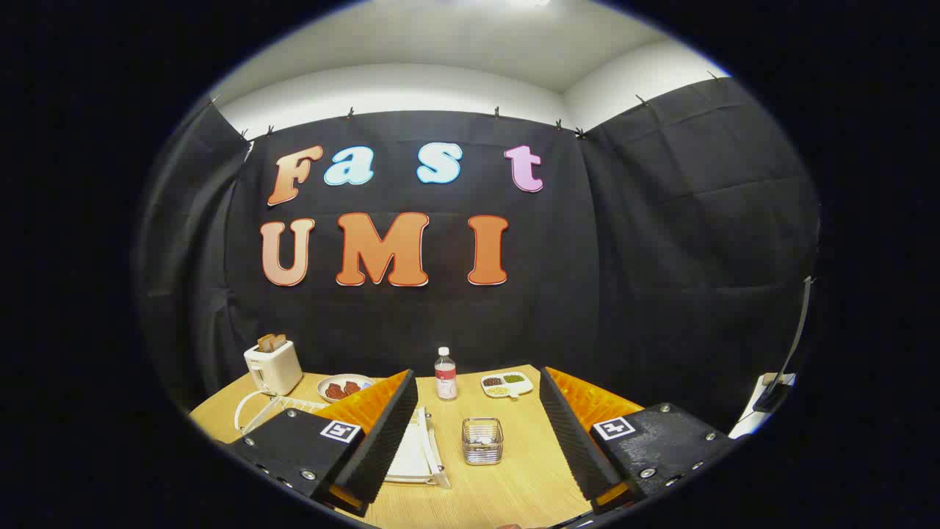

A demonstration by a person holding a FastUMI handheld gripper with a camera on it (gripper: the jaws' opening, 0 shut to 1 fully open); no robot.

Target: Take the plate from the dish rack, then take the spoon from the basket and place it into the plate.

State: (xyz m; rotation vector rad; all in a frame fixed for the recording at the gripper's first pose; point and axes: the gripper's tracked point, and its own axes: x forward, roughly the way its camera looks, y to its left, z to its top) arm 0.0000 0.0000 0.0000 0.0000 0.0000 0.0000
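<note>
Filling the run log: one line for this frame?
stage: start | gripper: open, holds nothing | basket: between fingers, ahead | dish rack: partly behind left finger | plate: not yet taken

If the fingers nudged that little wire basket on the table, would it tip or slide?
The basket, between the open gripper fingers, looks squat and square, so it would probably slide on the smooth table rather than tip. Its thin wire suggests it is light.
</note>
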